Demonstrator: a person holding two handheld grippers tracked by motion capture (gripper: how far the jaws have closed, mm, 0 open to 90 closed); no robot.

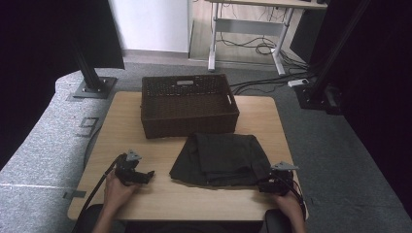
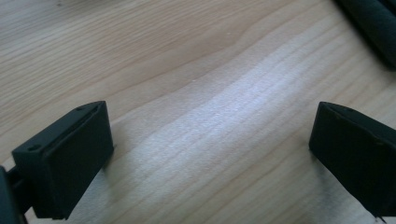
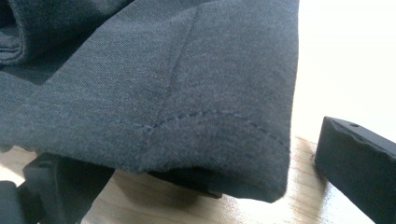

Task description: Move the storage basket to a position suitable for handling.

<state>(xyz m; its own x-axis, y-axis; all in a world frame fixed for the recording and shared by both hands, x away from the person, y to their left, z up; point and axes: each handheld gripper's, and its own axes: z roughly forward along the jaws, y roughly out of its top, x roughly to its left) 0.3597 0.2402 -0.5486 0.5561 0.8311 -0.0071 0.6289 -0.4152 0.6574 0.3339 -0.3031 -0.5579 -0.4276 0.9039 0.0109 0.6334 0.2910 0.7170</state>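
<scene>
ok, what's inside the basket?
The basket looks empty: the high view shows bare woven floor and inner walls. The strip of floor behind its near wall is hidden. The folded dark garment lies on the table in front of it.

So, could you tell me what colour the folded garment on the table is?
Dark charcoal grey; the folded garment shows best in the right gripper view.

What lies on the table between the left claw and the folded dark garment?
Nothing: in the high view, bare wooden table separates the left claw from the folded dark garment.
</scene>
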